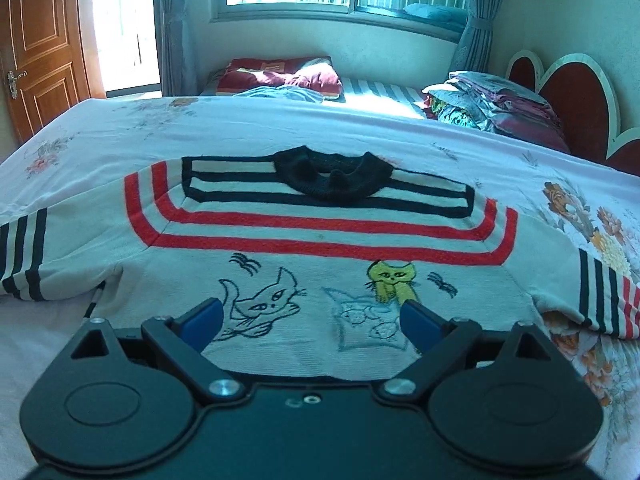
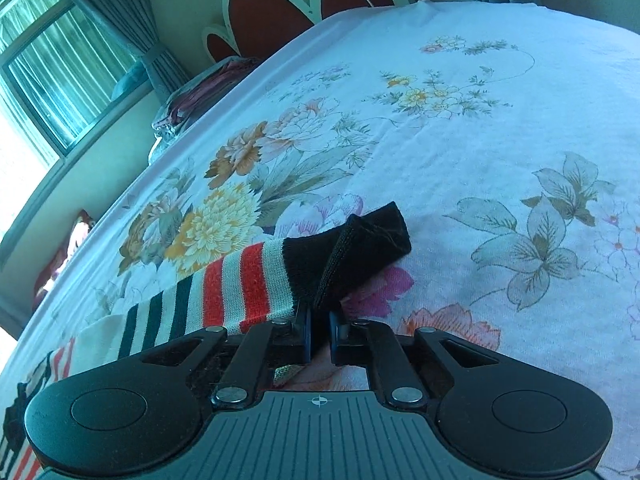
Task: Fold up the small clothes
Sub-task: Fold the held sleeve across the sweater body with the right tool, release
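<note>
Sweater [image 1: 320, 264] spread flat on bed [image 1: 120, 132], collar [image 1: 334, 176] at 12 o'clock, sleeves out at 3 and 9. Left gripper [image 1: 310, 320] over the hem, jaws spread wide, nothing between. Right gripper [image 2: 320, 336] clamped on black cuff [image 2: 352, 248] of striped sleeve.

Sweater [image 1: 320, 248] flat on bed [image 1: 120, 132]; fingers [image 1: 208, 316] apart.

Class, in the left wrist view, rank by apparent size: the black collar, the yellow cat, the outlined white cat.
1. black collar
2. white cat
3. yellow cat
The collar lies farther away, so it is truly bigger.
</note>
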Motion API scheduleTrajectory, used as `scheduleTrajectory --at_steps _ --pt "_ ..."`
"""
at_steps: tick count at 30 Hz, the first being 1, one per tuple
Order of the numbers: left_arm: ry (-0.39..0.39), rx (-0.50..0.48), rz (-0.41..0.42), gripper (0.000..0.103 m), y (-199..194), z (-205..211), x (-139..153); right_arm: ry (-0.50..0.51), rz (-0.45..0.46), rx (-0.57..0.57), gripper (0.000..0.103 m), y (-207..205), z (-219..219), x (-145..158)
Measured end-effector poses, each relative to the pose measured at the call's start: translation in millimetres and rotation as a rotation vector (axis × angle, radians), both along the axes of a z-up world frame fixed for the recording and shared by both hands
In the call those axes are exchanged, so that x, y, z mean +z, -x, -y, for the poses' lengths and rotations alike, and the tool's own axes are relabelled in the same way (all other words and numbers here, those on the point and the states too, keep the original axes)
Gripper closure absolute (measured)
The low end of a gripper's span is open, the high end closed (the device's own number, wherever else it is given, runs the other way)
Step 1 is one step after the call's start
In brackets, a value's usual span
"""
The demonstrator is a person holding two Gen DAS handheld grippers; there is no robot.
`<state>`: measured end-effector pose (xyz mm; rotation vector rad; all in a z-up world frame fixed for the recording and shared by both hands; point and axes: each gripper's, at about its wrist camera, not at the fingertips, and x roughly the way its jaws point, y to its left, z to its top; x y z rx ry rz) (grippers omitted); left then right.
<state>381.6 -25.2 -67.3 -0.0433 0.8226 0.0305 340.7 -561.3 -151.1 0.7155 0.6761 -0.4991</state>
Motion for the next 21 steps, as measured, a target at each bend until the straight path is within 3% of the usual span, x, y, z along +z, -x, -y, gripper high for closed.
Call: scheduleTrajectory --at_steps 2,6,11,16,21 --pt "-0.018 0.005 -0.015 0.008 0 -13 -3 0.109 -0.004 0.049 0.096 -10 -15 13" --pt "-0.026 -0.008 -0.020 0.013 -2 -40 -13 0.236 0.087 0.213 0.096 -32 -71 52" --pt "0.042 -0.012 -0.022 0.017 -13 -79 -22 0.277 0.155 0.470 0.096 -61 -178 81" --pt "0.092 0.001 -0.017 0.012 -16 -127 -23 0.316 0.157 0.711 0.096 -85 -297 76" --pt "0.141 0.023 -0.026 0.012 -12 -170 -26 0.341 0.116 0.898 0.096 -95 -387 52"
